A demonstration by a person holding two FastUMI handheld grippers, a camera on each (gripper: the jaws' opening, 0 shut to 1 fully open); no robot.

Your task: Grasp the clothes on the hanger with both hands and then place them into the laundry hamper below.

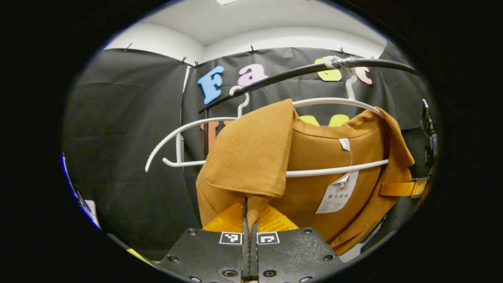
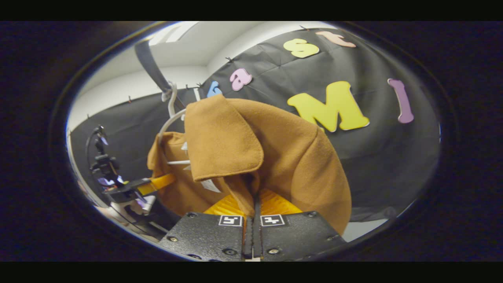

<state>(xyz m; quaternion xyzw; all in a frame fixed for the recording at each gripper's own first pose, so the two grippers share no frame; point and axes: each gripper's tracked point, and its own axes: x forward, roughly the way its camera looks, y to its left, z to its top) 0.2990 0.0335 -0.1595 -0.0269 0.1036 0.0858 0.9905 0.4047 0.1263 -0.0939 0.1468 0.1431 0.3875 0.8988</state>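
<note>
A brown collared garment (image 1: pixel 314 157) hangs on a white hanger (image 1: pixel 338 169) from a black rail (image 1: pixel 298 71); a paper tag dangles inside its neck. In the left gripper view my left gripper (image 1: pixel 248 206) is shut on a fold of cloth below the near collar flap. At that view's right edge my right gripper (image 1: pixel 410 188) pinches the garment's other side. In the right gripper view the garment (image 2: pixel 290 157) drapes close ahead, and my right gripper (image 2: pixel 256 199) is shut on its front edge under the collar. Farther left there, my left gripper (image 2: pixel 155 182) holds the opposite edge.
A second white hanger (image 1: pixel 177 137), bare, hangs on the rail to the left of the garment in the left gripper view. Black cloth walls close in behind and on both sides. A hand and cables show behind the left gripper in the right gripper view.
</note>
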